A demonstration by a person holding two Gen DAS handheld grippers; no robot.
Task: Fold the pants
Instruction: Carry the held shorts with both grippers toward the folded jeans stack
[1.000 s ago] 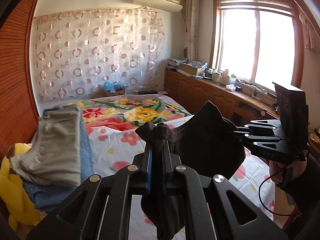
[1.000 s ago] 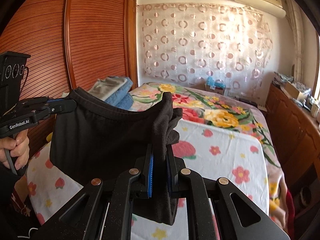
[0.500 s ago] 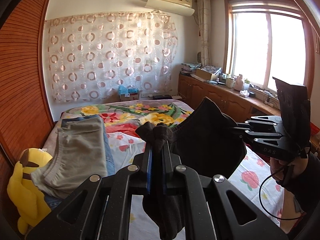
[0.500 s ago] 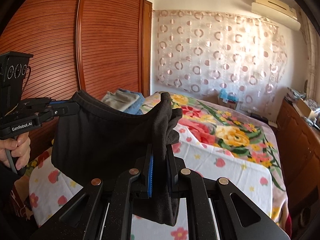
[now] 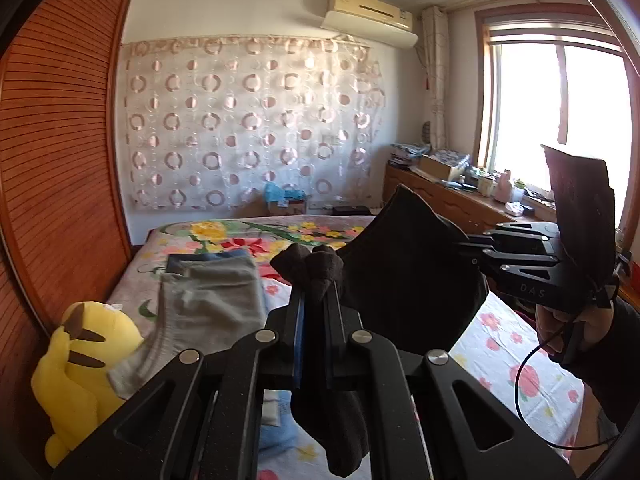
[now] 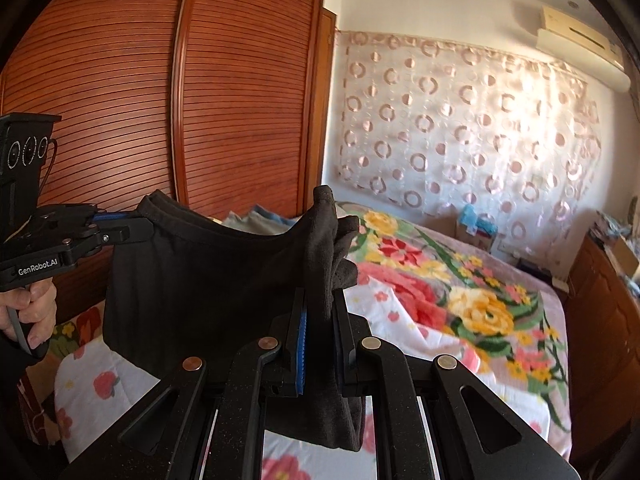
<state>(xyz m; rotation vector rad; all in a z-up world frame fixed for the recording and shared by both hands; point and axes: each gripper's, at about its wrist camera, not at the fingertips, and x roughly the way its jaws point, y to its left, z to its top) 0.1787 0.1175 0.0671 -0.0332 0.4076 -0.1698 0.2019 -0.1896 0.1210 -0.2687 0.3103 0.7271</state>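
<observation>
1. Pants: one pair of black, soft knit fabric pants [image 5: 404, 280] hangs in the air above one bed with a floral-print cover [image 6: 460, 304], stretched between two black two-finger grippers.
2. Count of other things: one yellow plush toy [image 5: 76, 364] at the bed's left edge, one stack of folded clothes with a grey garment [image 5: 208, 300] on top and blue fabric beneath, one white wall air conditioner [image 5: 370, 16], one circle-patterned sheer curtain [image 5: 248, 128], one wooden slatted wardrobe [image 6: 160, 92].
3. Left gripper [image 5: 314, 300]: a bunched corner of the pants pokes up past the fingertips, and more cloth trails down below the jaws. The jaws are clamped nearly together on that fabric, with only the cloth between the blue pads.
4. Right gripper [image 6: 322, 312]: the other corner of the top edge stands up between its fingers, with a fold drooping underneath. These jaws are likewise pinched tight on the cloth.
5. Between the two grips the top edge sags in a shallow curve and the body of the pants drops as a dark sheet; its lower end is hidden behind the gripper bodies, so whether it touches the bed probably cannot be settled from these views.
</observation>
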